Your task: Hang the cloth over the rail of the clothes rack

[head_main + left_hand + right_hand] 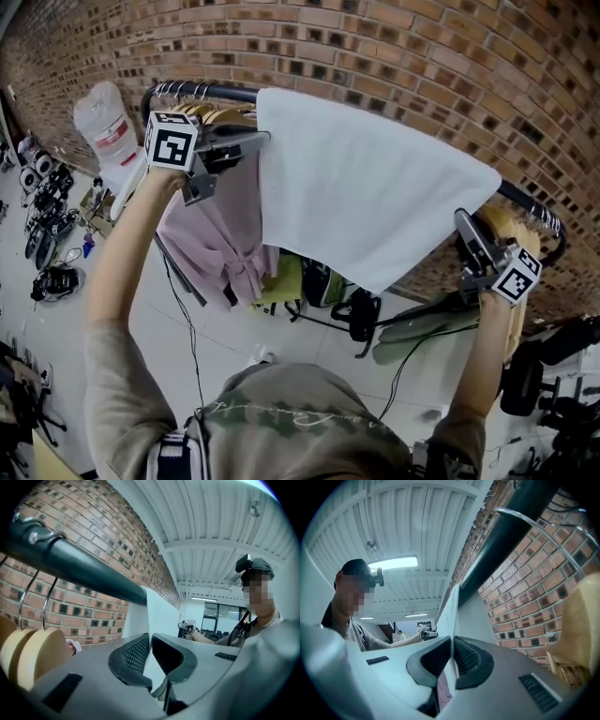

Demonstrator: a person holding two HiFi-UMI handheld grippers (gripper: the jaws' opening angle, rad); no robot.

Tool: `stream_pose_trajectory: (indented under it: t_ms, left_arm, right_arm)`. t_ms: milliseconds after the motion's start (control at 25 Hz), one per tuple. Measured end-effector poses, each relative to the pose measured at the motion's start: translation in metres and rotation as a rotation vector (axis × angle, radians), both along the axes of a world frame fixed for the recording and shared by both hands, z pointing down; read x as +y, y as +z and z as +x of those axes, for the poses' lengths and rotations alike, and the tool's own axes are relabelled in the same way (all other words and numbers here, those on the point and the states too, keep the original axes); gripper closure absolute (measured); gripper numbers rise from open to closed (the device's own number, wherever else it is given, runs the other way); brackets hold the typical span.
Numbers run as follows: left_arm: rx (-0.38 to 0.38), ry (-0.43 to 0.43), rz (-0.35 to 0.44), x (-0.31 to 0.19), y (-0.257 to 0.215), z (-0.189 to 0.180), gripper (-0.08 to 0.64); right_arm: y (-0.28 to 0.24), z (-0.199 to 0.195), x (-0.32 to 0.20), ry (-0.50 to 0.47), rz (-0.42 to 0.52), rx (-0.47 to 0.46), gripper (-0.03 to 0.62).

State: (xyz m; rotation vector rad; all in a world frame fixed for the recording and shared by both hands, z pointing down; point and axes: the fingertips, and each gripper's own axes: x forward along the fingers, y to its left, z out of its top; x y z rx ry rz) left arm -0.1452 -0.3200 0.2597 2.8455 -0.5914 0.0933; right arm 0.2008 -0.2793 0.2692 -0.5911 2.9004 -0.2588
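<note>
The white cloth (366,187) lies draped over the dark, round rail (230,92) across the middle of the head view, a soft flat sheet sagging to a corner. The left gripper (258,140) and right gripper (463,220) each have jaws clenched on an edge, likely to spread it evenly. Wooden hangers (217,114) crowd the upper left, against the rough brick wall (375,47).

The person's arms both reach up and forward, spread wide apart. The left arm (127,253) holds the left gripper (255,141) about level, pointing in toward the other side. The right arm (480,361) holds the right gripper (466,223) up. Each gripper's jaws are squeezed together on an edge of the cloth (366,187).
</note>
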Motion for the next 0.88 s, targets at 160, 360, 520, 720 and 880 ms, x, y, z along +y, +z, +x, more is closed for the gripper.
stream_pose_trajectory:
  t_ms: [160, 360, 520, 720, 880]
  left_arm:
    - [0.06, 0.033, 0.023, 0.005, -0.012, -0.001, 0.531]
    - [0.143, 0.062, 0.043, 0.007, -0.031, -0.004, 0.531]
    - [0.125, 0.094, 0.046, 0.014, -0.028, 0.003, 0.531]
    - [0.0, 0.085, 0.064, 0.014, -0.009, 0.018, 0.529]
    - [-0.033, 0.092, 0.055, 0.011, -0.001, 0.026, 0.528]
  right_arm:
    - [-0.005, 0.0, 0.003, -0.009, 0.034, 0.027, 0.571]
    - [-0.02, 0.003, 0.009, -0.004, 0.077, 0.019, 0.571]
    - [-0.03, 0.004, 0.01, 0.005, 0.089, 0.028, 0.571]
    - [-0.033, 0.007, 0.011, 0.01, 0.086, 0.03, 0.571]
    - [-0.03, 0.007, 0.011, 0.013, 0.081, 0.028, 0.571]
